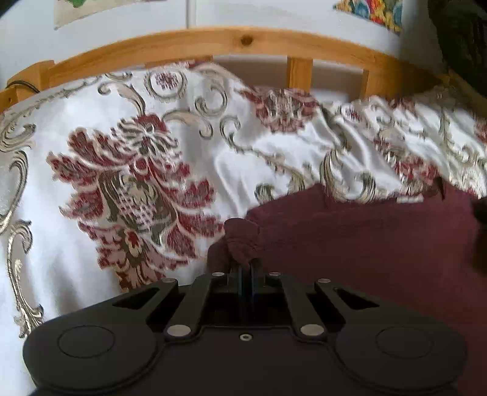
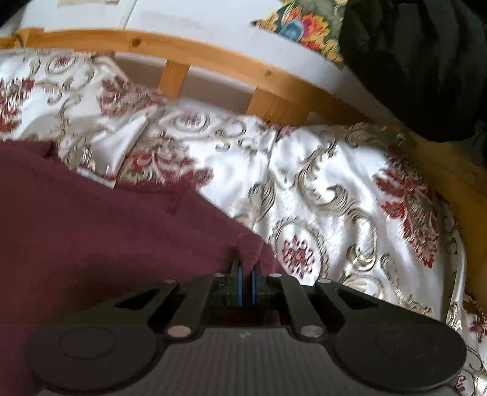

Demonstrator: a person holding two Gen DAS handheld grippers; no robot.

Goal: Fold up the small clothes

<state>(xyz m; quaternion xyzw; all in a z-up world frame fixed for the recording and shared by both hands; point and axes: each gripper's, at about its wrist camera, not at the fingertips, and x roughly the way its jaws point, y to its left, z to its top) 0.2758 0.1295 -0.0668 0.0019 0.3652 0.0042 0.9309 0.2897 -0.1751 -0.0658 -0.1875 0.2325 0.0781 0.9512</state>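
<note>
- The left gripper [image 1: 246,268] is pinched on a bunched corner of the maroon garment [image 1: 365,243], its jaws together on the cloth.
- The right gripper [image 2: 246,269] is clamped on another corner of the garment [image 2: 91,228].
- The garment lies spread between them on a white bedspread [image 1: 76,213] with red flowers.
- Beyond runs a wooden bed rail [image 1: 213,42] with slats.
- A dark bundle [image 2: 411,61] sits far right by a white wall [image 2: 197,21].

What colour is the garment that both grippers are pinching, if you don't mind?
The garment is dark maroon, clearest in the right wrist view.
</note>
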